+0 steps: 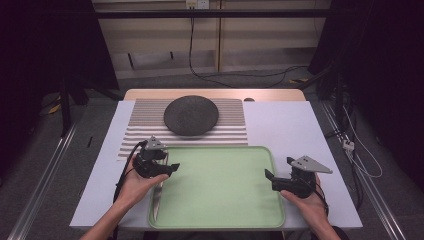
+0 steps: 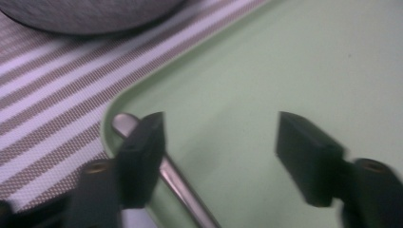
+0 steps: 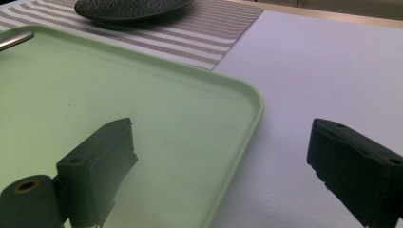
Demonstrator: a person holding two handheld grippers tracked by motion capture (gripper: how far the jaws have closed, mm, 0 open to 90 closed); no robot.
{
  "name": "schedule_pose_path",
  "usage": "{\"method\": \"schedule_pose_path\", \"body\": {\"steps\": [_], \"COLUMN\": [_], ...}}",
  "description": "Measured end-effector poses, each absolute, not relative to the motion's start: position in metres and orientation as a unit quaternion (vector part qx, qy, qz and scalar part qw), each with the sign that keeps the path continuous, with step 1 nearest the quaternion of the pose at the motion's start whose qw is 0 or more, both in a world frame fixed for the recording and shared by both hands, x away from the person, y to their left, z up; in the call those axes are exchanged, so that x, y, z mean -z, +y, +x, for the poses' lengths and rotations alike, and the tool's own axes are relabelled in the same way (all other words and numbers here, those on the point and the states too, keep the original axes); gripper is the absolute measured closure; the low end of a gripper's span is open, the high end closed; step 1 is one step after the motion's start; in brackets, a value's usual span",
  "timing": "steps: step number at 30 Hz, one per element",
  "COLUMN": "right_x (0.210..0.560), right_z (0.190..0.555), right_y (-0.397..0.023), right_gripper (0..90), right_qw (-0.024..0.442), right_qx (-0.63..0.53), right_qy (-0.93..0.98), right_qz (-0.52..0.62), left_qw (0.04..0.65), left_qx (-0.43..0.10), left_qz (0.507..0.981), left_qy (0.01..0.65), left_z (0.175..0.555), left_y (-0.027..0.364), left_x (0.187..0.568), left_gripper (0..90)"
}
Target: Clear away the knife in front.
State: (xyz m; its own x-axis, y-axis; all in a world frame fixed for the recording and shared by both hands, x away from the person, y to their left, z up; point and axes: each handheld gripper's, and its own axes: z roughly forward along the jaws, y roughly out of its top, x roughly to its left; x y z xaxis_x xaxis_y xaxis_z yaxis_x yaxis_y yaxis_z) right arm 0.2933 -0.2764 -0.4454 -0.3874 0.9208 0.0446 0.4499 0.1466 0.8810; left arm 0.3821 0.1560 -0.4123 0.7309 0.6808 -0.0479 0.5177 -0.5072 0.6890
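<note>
Both grippers, left (image 1: 172, 168) and right (image 1: 268, 179), hold fingers apart

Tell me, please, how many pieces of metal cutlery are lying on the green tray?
1. A single metal utensil lies along the left edge of the green tray, beside the left claw; which kind it is cannot be told.
</note>
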Motion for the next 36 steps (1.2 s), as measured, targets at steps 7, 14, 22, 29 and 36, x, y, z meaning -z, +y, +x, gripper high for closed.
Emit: {"method": "schedule_pose_path", "body": {"steps": [7, 14, 22, 29, 36], "right_x": [0.445, 0.446, 0.446, 0.446, 0.446], "right_z": [0.293, 0.294, 0.294, 0.294, 0.295], "right_y": [-0.276, -0.276, -0.276, -0.277, -0.276], "right_gripper": [8.5, 8.5, 8.5, 8.3, 8.1], "right_qw": [0.268, 0.269, 0.269, 0.267, 0.268], "right_qx": [-0.439, -0.438, -0.438, -0.438, -0.436], "right_qy": [0.708, 0.708, 0.708, 0.707, 0.708], "right_qz": [0.484, 0.485, 0.485, 0.487, 0.487], "left_qw": [0.394, 0.412, 0.406, 0.400, 0.417], "left_qx": [-0.127, -0.149, -0.162, -0.164, -0.166], "left_qz": [0.837, 0.822, 0.812, 0.804, 0.783], "left_qy": [0.357, 0.364, 0.386, 0.408, 0.431], "left_z": [0.374, 0.360, 0.347, 0.336, 0.324], "left_y": [0.172, 0.186, 0.199, 0.214, 0.228], "left_x": [0.405, 0.403, 0.406, 0.421, 0.428], "left_gripper": [11.3, 8.2, 8.1, 6.9, 6.7]}}
